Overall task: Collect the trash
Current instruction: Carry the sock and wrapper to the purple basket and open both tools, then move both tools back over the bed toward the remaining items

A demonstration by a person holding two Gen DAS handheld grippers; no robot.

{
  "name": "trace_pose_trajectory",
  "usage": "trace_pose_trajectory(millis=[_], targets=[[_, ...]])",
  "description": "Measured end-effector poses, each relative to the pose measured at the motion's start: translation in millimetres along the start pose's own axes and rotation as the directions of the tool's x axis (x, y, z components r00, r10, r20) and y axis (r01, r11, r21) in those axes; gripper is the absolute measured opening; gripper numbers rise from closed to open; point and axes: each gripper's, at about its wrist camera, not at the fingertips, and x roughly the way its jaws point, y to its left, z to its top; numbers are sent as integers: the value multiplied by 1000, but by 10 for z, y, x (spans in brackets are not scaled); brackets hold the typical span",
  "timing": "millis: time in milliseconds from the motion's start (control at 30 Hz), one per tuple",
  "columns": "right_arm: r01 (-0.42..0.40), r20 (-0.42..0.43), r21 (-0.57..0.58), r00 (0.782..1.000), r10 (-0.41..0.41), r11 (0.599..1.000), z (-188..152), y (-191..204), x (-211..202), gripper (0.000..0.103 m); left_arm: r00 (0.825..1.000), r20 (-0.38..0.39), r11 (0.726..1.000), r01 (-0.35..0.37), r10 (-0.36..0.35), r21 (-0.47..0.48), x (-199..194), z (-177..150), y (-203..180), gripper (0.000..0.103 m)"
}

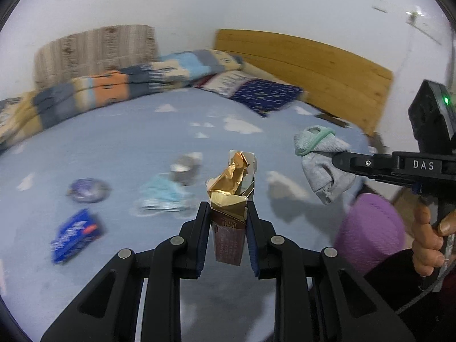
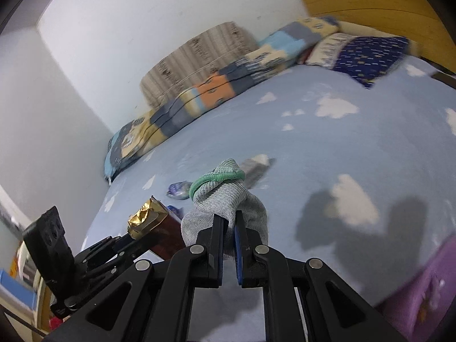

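My left gripper [image 1: 227,209] is shut on a dark red cigarette pack with torn gold foil [image 1: 232,199] and holds it above the bed; the pack also shows in the right wrist view [image 2: 148,218]. My right gripper [image 2: 229,218] is shut on a grey sock with a green cuff [image 2: 225,199], lifted above the bed; the sock also shows in the left wrist view [image 1: 320,159]. On the blue cloud-print sheet [image 1: 114,142] lie a blue wrapper [image 1: 77,235], a round purple wrapper [image 1: 88,190], a light blue face mask [image 1: 162,193] and a grey crumpled item [image 1: 186,168].
Folded patterned blankets [image 1: 114,88] and a dark blue pillow [image 1: 262,94] lie along the far side by the wooden headboard [image 1: 313,68]. A purple object [image 1: 370,230] sits at the bed's right edge. White walls stand behind.
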Motion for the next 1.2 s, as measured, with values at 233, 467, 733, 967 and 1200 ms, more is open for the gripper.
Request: trace_pose_trajectory(millis=[233,467,733,967,1200], targets=[[126,92,96,987,-134,987,-73,-706,-902,7,981,-52,976,191,-186,108,267,194,-853,23],[287,126,253,937,-326,924,-324,-1448,-1746,7,904,-166,894,419,-394,159,618,361,-1922,23],[379,88,365,895,-437,850,-601,-1966,-2124,9,840,-318,825,518,-441,225,918,276,-2737,26],[427,65,416,867,-495,803,-684,-2213,-2240,22,853,-303,839,496,-424,223,901,297,-2789,58],[384,96,370,890,-446,846,-534,-2039,-2154,23,908,-238,889,397,-345,226,675,266,-2258,61]])
